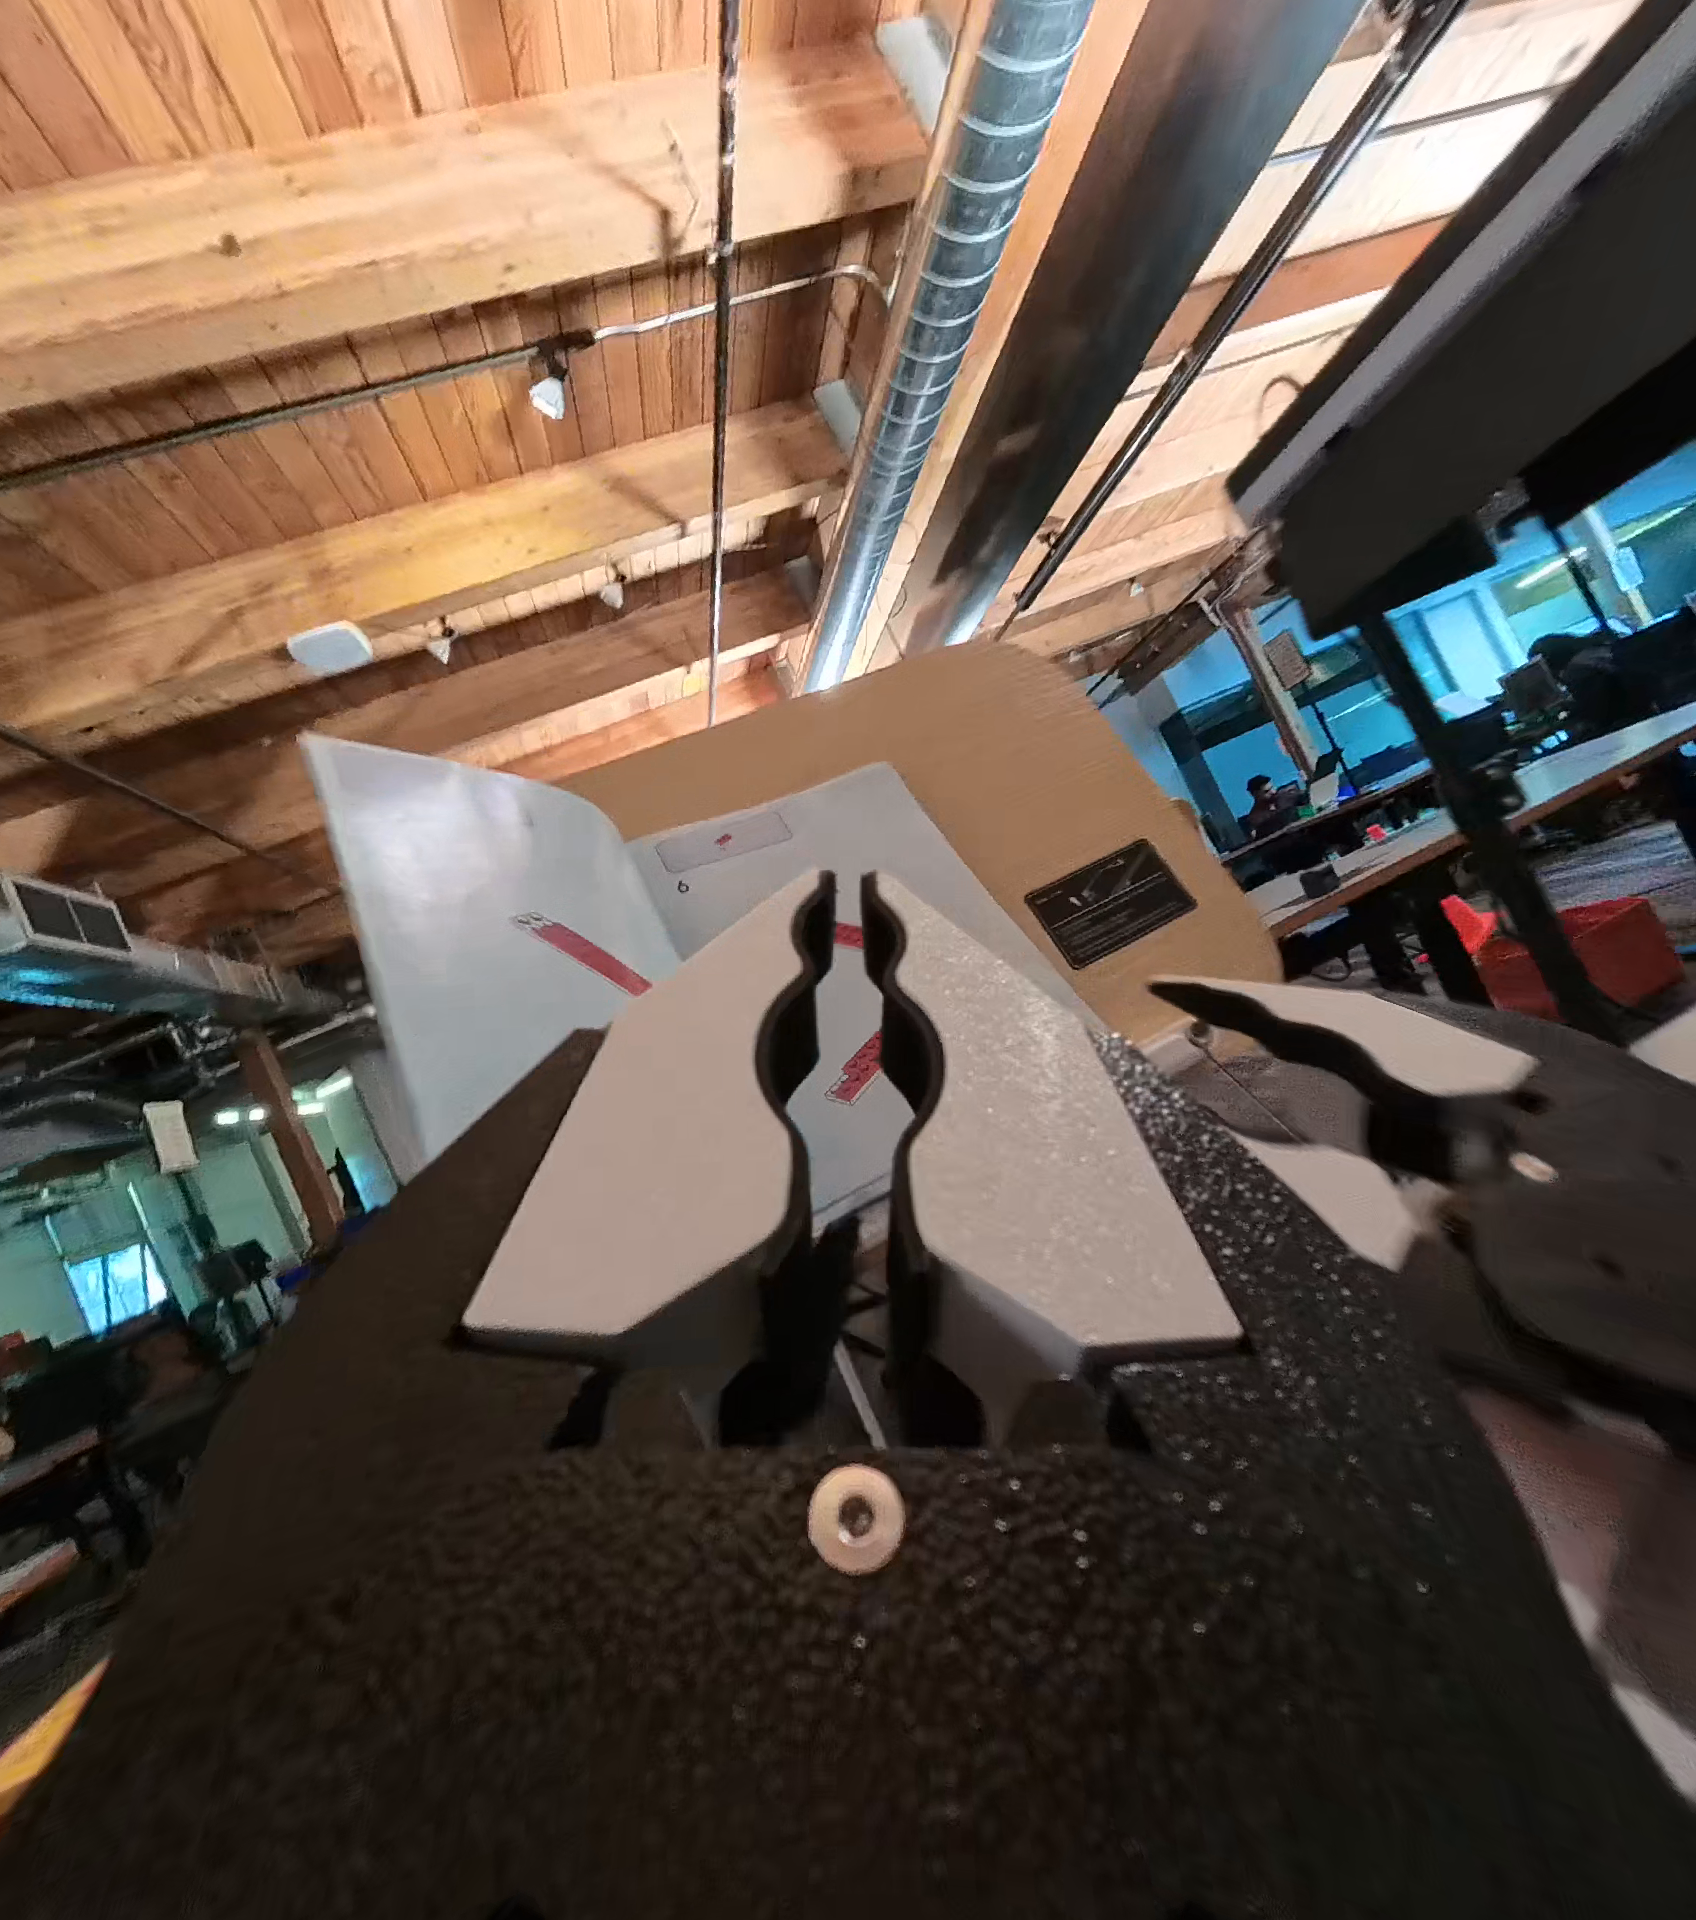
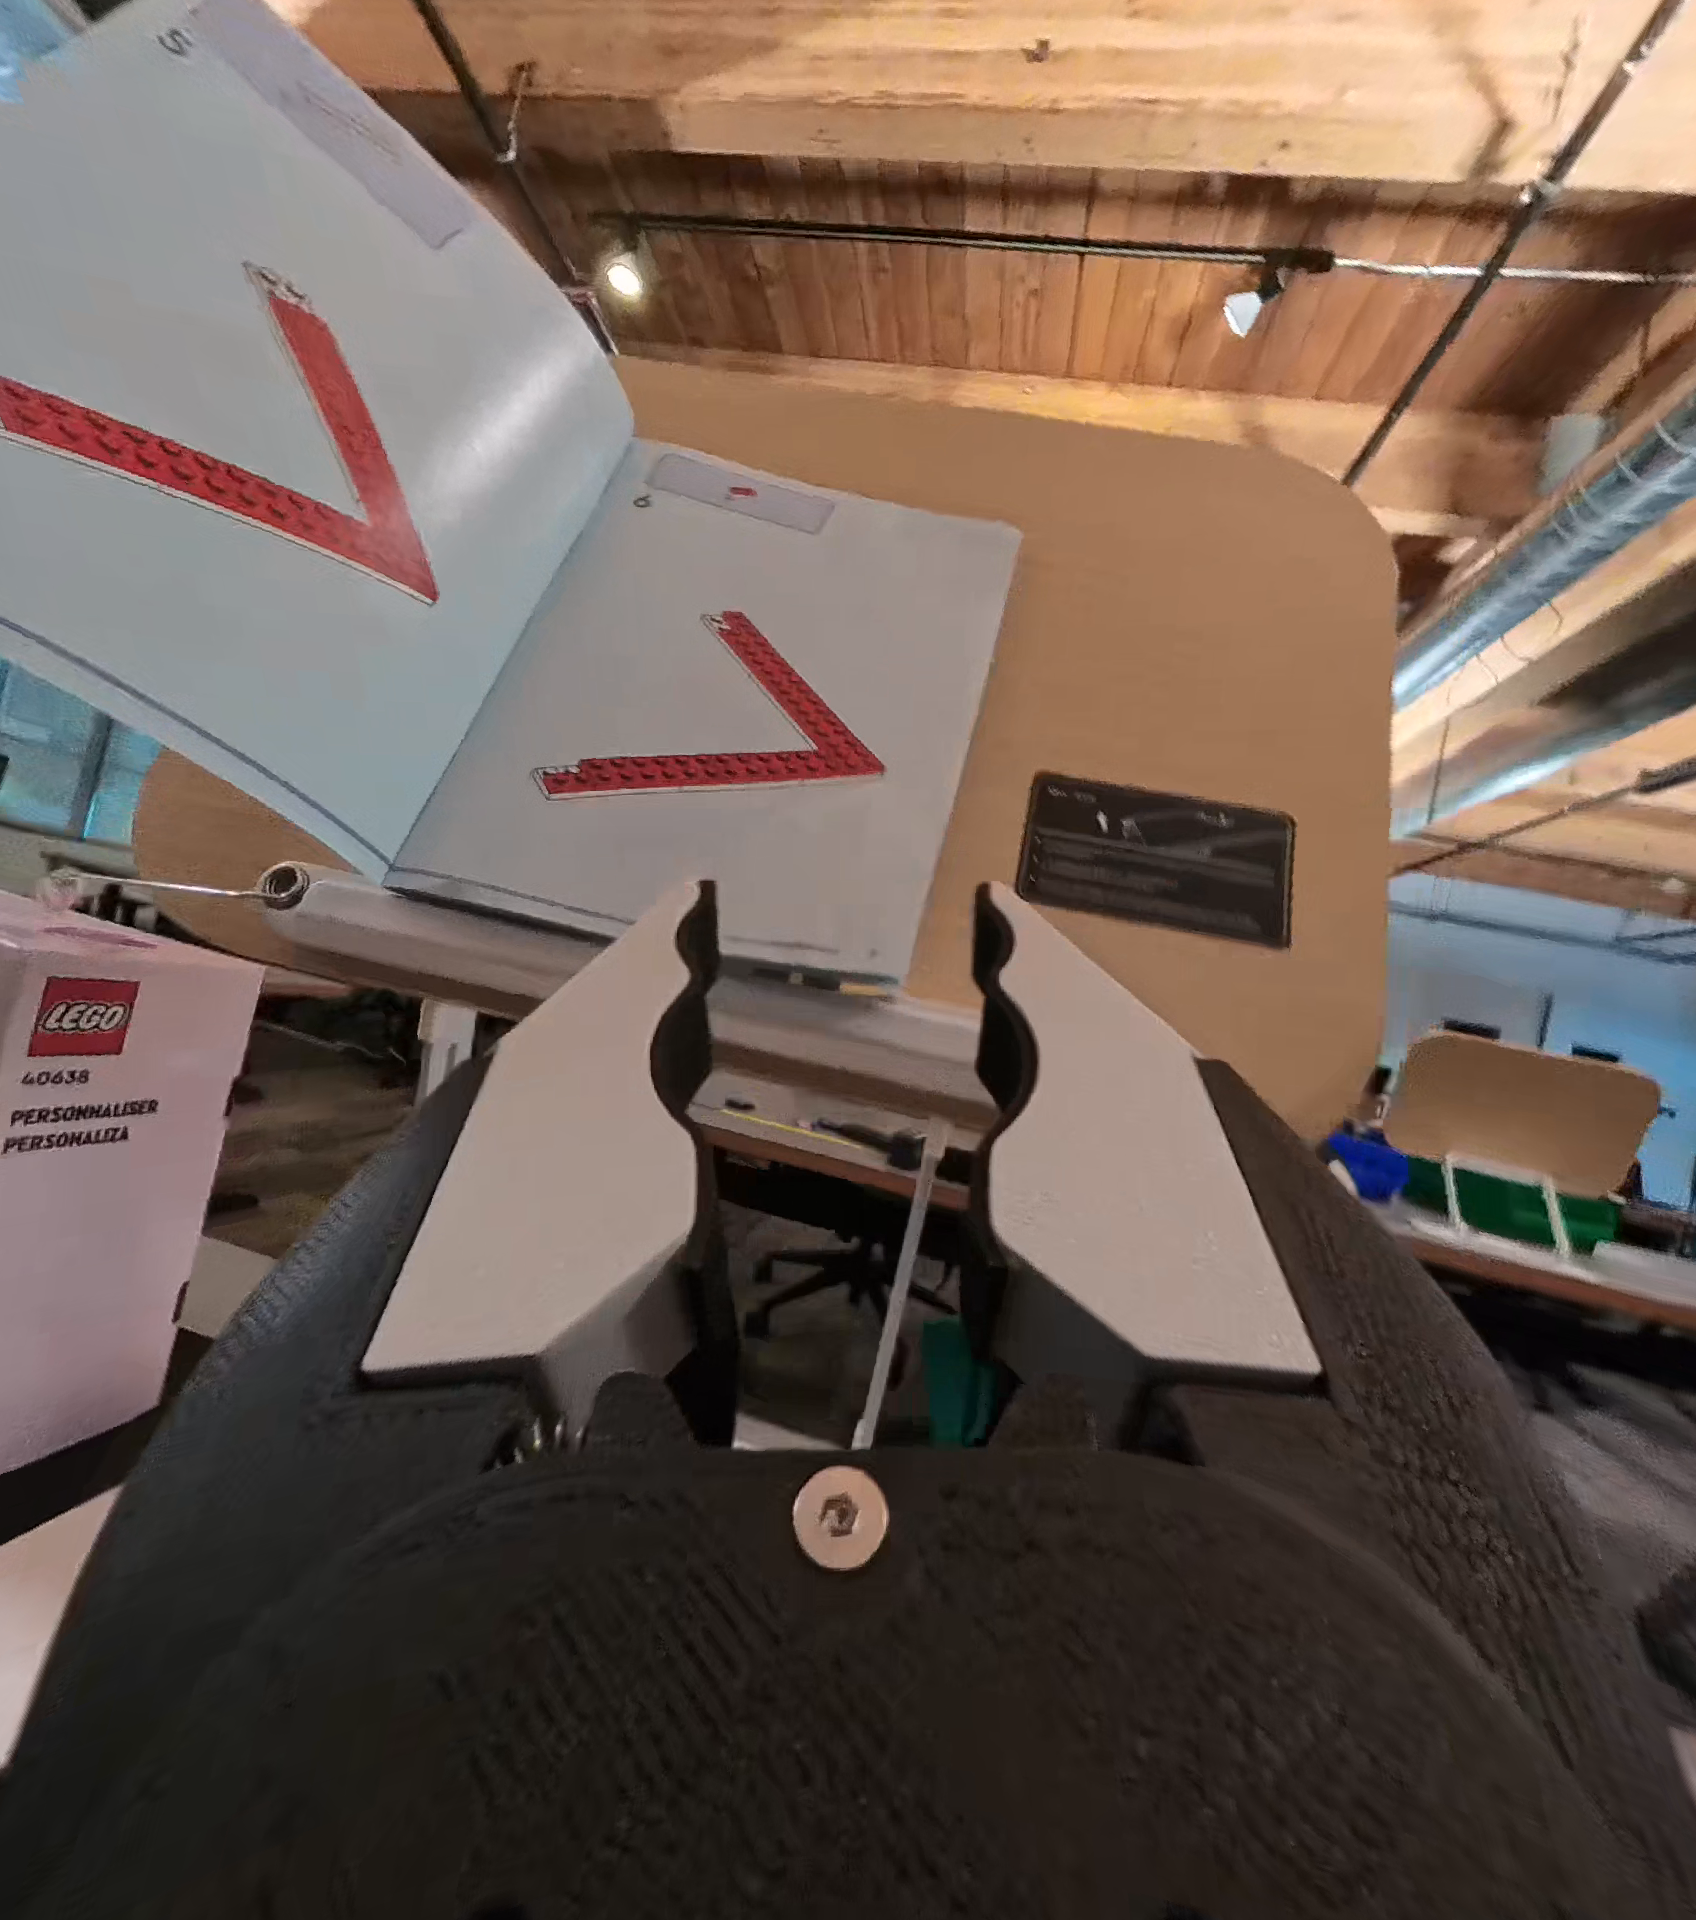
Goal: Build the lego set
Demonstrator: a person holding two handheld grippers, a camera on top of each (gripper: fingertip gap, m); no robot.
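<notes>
Propped open on a tan stand (image 2: 1187,644) for reading, the instruction booklet (image 2: 719,665) faces both tilted-up grippers: left gripper (image 1: 848,894) nearly closed, seemingly empty; right gripper (image 2: 842,904) wide open, holding nothing.

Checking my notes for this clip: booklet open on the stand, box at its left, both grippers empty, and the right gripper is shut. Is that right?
One thing is off: the right gripper is open. The right wrist view shows its jaws set wide apart with nothing between them. The rest holds: the booklet lies open on the stand, the box is at its left, and the left gripper is empty too.
</notes>
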